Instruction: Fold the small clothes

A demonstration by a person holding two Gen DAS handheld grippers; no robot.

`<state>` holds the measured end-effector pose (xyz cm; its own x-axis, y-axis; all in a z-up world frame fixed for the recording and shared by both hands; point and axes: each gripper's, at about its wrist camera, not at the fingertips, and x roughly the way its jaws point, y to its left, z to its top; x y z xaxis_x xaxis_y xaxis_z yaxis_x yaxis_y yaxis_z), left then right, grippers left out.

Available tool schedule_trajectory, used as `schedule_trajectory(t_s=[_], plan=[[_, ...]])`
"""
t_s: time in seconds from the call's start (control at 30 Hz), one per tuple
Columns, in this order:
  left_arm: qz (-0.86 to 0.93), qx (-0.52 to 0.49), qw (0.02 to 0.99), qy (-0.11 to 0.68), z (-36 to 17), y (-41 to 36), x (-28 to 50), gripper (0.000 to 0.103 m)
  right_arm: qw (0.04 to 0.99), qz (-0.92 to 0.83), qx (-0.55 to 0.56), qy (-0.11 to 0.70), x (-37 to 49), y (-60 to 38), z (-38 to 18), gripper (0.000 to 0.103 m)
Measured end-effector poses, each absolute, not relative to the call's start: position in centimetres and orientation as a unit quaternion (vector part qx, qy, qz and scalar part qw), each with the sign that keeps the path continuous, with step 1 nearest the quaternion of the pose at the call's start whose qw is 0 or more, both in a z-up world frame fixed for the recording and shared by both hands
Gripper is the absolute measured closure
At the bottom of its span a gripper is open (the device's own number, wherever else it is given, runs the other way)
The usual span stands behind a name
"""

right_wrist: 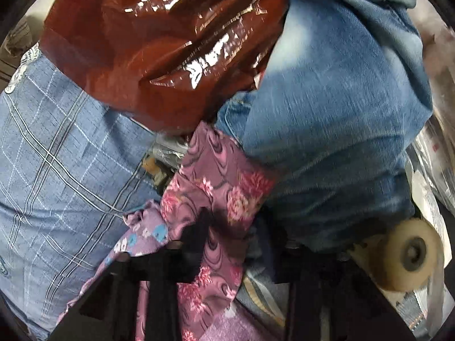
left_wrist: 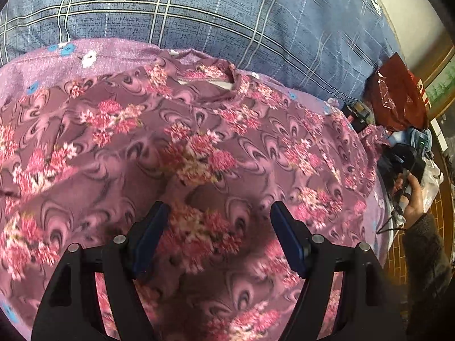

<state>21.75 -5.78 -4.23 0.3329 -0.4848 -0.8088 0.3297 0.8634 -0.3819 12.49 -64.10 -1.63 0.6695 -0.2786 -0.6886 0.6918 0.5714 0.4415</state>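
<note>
Garment: the floral top [left_wrist: 199, 147] lies spread flat on the bed, neckline [left_wrist: 210, 81] toward the far side, hem nearest the left claw. Its long axis runs from collar to hem, straight away from that claw.

Sleeve: one sleeve [right_wrist: 219, 187] stretches off to the right edge of the bed, and that is the part the coming fold turns on.

Left claw: the left claw [left_wrist: 220, 227] hangs just above the lower body of the top, jaws well apart, nothing between them.

Right claw: the right claw [right_wrist: 224, 227] sits at the sleeve, jaws drawn close with the sleeve cloth between them; it looks pinched, though blur makes the contact hard to confirm.

Nearer hand: the right one, by my judgement, already at the sleeve; the left is over the body and could pin it while the sleeve folds inward.

Surface: a purple flowered sheet [left_wrist: 85, 54] under the top, and a blue checked quilt [left_wrist: 199, 14] beyond the collar.

Room: clutter crowds the right side, a shiny red bag [right_wrist: 159, 45], folded jeans [right_wrist: 335, 99] and a pale wheel [right_wrist: 409, 253], all close to the sleeve.

Risk: the sleeve could drag against that pile.
</note>
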Motion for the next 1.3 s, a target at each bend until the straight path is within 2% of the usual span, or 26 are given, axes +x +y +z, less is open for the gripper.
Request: schedule_trajectory(t_s=[0.03,0.23,0.37,0.6,0.93,1.1,1.13,1.23,1.3], plan=[[-0.249,-0.075,0.814,0.519,-4.3,-5.7,22.0,0.028,0.844,-0.284,0.361,0.278,12.0,-64.2,-1.4,0.097],[-0.246,-0.103,0.812,0.519,-5.1,-4.4,22.9,0.028,0.885,-0.254,0.316,0.228,9.2,-60.3,3.0,0.097],[-0.249,-0.104,0.811,0.519,-5.1,-3.8,23.1,0.028,0.916,-0.197,0.263,0.231,9.2,-54.2,5.9,0.097],[-0.259,-0.139,0.799,0.524,-5.0,-1.9,23.6,0.028,0.939,-0.072,0.229,0.246,12.4,-41.8,7.2,0.097],[-0.287,-0.232,0.781,0.504,-3.4,2.4,24.1,0.028,0.916,0.105,0.180,0.344,16.9,-23.6,3.0,0.097],[-0.325,-0.287,0.734,0.522,-4.8,2.8,24.5,0.028,0.893,0.160,0.151,0.393,17.2,-17.3,-0.5,0.097],[-0.333,-0.302,0.721,0.527,-5.3,2.8,24.7,0.028,0.882,0.169,0.146,0.414,17.4,-16.4,-1.6,0.092],[-0.344,-0.323,0.697,0.540,-6.2,2.4,25.0,0.022,0.861,0.161,0.134,0.463,17.5,-15.4,-3.5,0.086],[-0.341,-0.321,0.693,0.549,-6.6,1.8,25.0,0.022,0.857,0.165,0.131,0.469,17.1,-15.3,-3.7,0.083]])
